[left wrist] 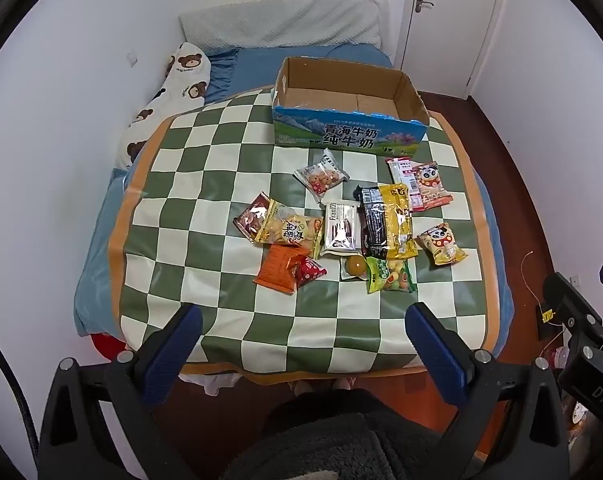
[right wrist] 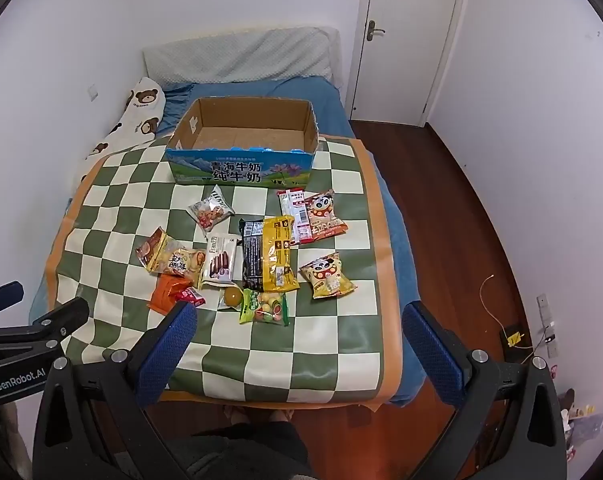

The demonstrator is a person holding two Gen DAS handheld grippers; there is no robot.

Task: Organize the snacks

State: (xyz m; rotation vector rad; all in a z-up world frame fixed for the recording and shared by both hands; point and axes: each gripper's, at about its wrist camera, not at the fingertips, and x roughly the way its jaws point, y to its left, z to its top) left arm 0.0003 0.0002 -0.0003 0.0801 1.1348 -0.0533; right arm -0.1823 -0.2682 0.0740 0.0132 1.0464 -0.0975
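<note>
Several snack packets lie in a loose pile on the green-and-cream checked cloth, among them a yellow-and-black bag, a green packet, an orange packet and a panda packet. The same pile shows in the right wrist view, with the yellow-and-black bag. An open cardboard milk box stands empty behind them. My left gripper is open and empty above the cloth's near edge. My right gripper is open and empty, near the green packet.
The cloth covers a bed with blue bedding, a bear-print pillow at the left and a grey headboard cushion. White walls enclose the left side. A door and wooden floor lie to the right.
</note>
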